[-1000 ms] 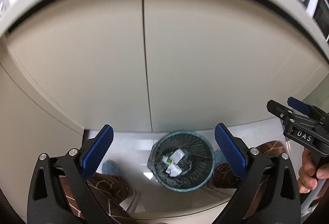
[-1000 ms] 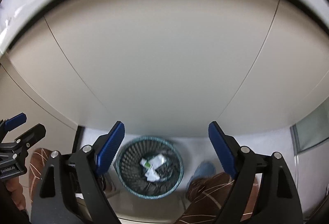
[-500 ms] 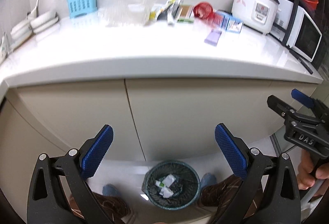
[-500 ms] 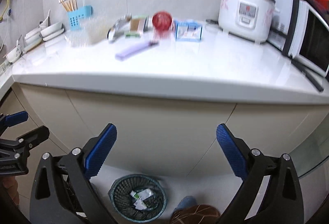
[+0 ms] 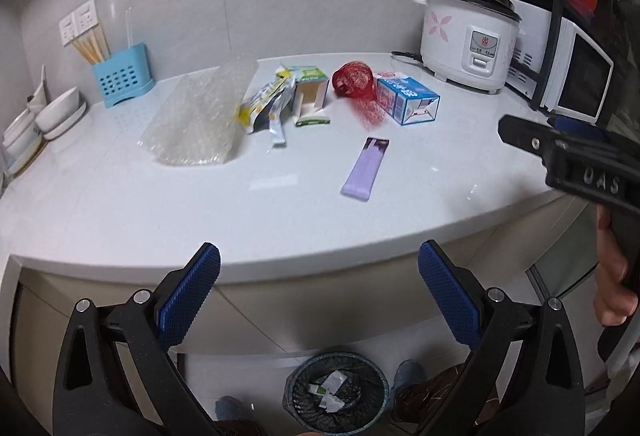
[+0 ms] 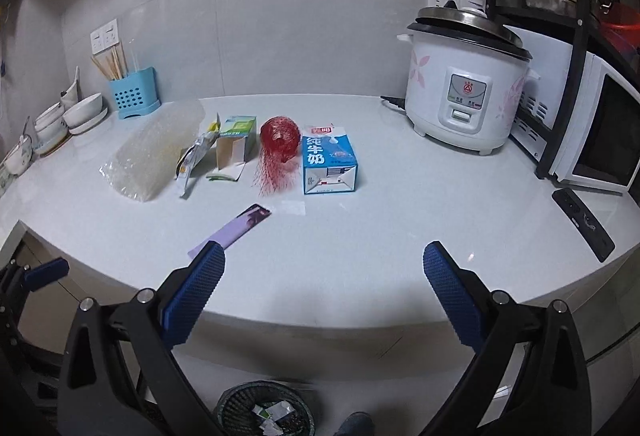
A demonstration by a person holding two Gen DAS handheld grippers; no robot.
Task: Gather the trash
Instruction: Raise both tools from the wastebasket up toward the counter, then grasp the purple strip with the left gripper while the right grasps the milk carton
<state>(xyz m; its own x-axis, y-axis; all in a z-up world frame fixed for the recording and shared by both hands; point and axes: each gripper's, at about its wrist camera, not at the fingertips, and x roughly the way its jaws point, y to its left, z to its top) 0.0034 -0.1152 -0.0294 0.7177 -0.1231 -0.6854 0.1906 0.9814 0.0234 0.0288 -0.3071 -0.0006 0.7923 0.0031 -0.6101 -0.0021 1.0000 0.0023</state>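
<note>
Both grippers hover before the white tabletop (image 6: pixel 360 268). The left gripper (image 5: pixel 319 286) has its fingers spread wide and empty. The right gripper (image 6: pixel 324 290) has just been opening, nothing between its fingers. A flat lilac wrapper (image 5: pixel 366 169), blue-and-white milk carton (image 6: pixel 329 164) and red mesh net (image 6: pixel 280 139) lie on top; the dark mesh wastebasket (image 5: pixel 338 392) stands on the floor below.

I see a white counter (image 6: pixel 360 236) with a lilac packet (image 5: pixel 366 168), a red mesh net (image 6: pixel 280 139), and a blue-and-white carton (image 6: pixel 329 165) at frame centre. The holder (image 6: pixel 134 91) at upper left is light blue and perforated. The cooker (image 6: pixel 464 91) at upper right is white with pink petals. My pads (image 6: pixel 194 294) are blue and dimpled on black arms.
</note>
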